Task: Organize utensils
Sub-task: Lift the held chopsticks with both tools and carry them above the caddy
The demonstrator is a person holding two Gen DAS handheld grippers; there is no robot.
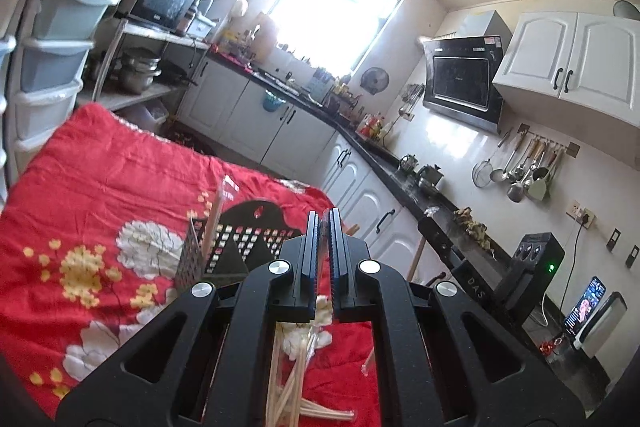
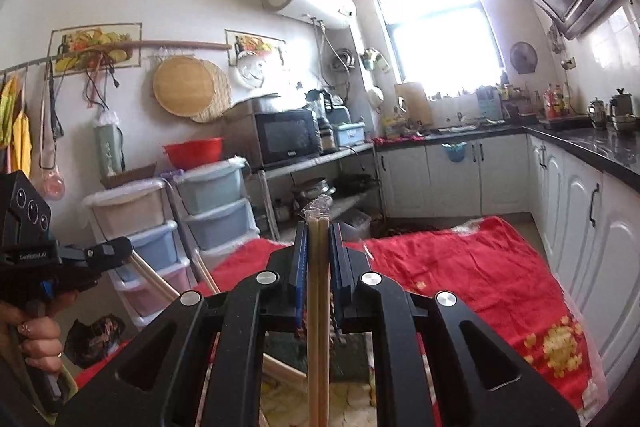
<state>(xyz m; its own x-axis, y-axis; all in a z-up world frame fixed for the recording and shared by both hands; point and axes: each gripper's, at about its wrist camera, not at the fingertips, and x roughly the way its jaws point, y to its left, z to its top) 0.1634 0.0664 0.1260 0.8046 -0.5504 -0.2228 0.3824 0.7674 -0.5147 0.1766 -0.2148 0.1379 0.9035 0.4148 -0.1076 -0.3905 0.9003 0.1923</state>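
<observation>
The right gripper [image 2: 319,243] pinches a wrapped pair of chopsticks [image 2: 318,307]; the left gripper [image 1: 324,239] is pressed together on a thin clear wrapper [image 1: 322,255]. A black utensil holder [image 1: 240,247] stands mid-table on the red floral cloth [image 1: 100,187] with little in it; loose wrapped chopsticks [image 1: 296,387] lie at the near edge, so most sorting seems left. Readable: "DAS" on a black device [image 1: 476,285].

Black rack [image 1: 240,239] before left tongs [image 1: 325,223]

Left gripper [image 1: 323,223] closed tight, right gripper [image 2: 319,231] clamped, both roughly level
</observation>
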